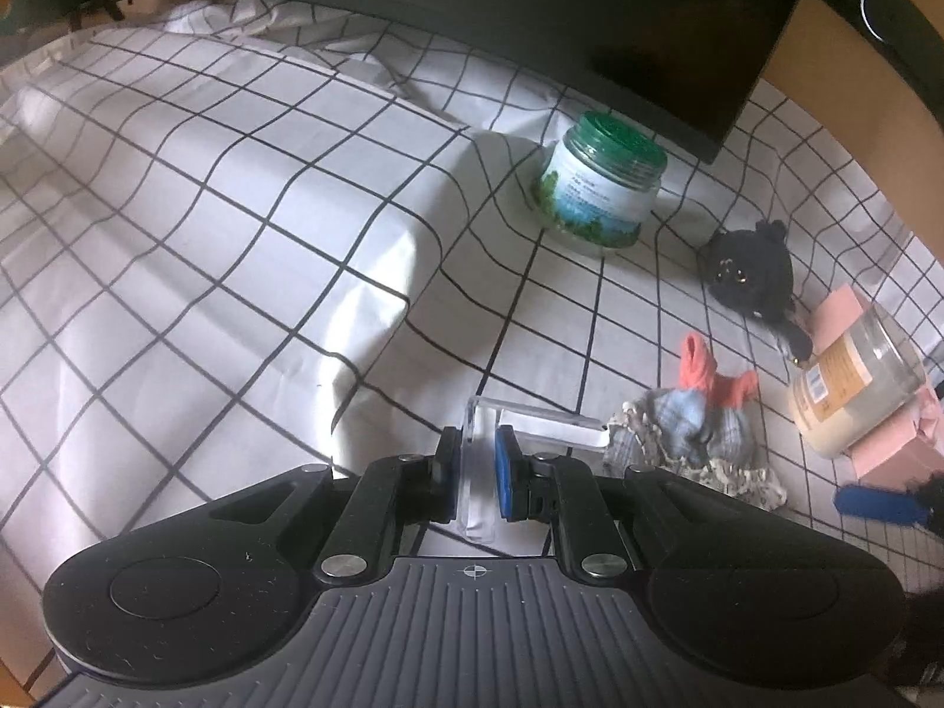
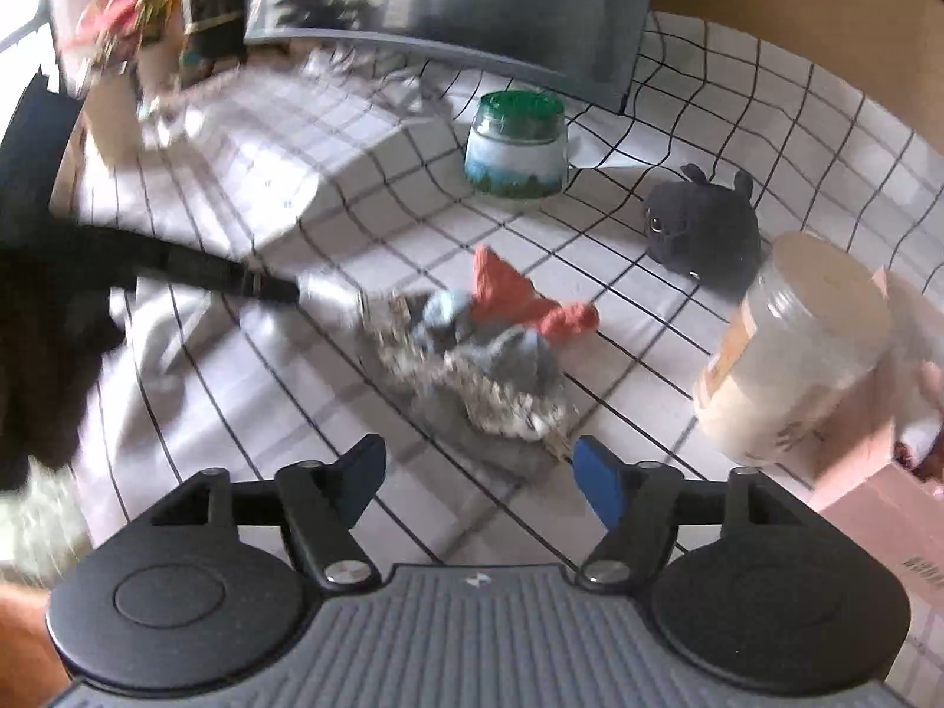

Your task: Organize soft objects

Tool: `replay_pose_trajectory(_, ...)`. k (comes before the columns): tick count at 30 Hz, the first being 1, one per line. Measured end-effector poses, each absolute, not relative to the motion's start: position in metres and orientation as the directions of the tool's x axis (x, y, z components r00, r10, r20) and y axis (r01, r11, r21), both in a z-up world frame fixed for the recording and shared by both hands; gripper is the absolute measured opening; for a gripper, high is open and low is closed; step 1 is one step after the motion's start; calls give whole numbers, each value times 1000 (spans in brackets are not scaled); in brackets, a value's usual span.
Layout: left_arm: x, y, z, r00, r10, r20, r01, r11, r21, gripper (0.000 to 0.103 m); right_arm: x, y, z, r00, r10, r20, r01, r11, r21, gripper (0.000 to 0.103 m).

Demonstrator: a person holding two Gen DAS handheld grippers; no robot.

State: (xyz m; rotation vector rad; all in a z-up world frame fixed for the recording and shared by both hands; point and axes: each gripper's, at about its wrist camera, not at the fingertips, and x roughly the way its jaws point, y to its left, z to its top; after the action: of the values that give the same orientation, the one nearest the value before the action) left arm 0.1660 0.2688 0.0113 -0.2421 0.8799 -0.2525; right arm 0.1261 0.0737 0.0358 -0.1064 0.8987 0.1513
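Note:
A small cloth doll (image 1: 702, 419) with orange, blue and lace parts lies on the checked tablecloth (image 1: 236, 189). My left gripper (image 1: 477, 472) is shut on a clear plastic piece (image 1: 531, 422) that reaches to the doll's left edge. In the right wrist view the doll (image 2: 489, 342) lies just ahead of my right gripper (image 2: 478, 472), which is open and empty. The left gripper's arm and the clear piece (image 2: 330, 292) come in blurred from the left and touch the doll. A black plush toy (image 1: 749, 271) (image 2: 702, 230) sits further back on the right.
A green-lidded jar (image 1: 602, 189) (image 2: 516, 144) stands at the back under a dark monitor (image 1: 590, 17). A clear jar (image 1: 855, 383) (image 2: 796, 348) rests on a pink box (image 2: 885, 501) at the right. The cloth bulges over a raised shape (image 1: 206, 224) at the left.

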Motion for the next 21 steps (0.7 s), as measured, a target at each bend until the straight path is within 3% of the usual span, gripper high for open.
replay_pose_trajectory(8, 156, 265, 13, 617, -282, -735, 141, 958, -249, 15, 182, 60, 23, 588, 34, -808, 126, 983, 133, 78)
replay_pose_trajectory(14, 151, 264, 13, 622, -276, -733, 158, 961, -227, 15, 210, 62, 14, 545, 156, -824, 165, 943, 288, 78)
replay_pose_trajectory(19, 151, 264, 13, 623, -281, -730, 167, 960, -227, 15, 226, 86, 4, 542, 125, -831, 157, 957, 246, 81)
replay_pose_trajectory(21, 150, 263, 13, 624, -279, -730, 171, 960, -222, 15, 228, 92, 2, 552, 99, -828, 134, 970, 205, 87)
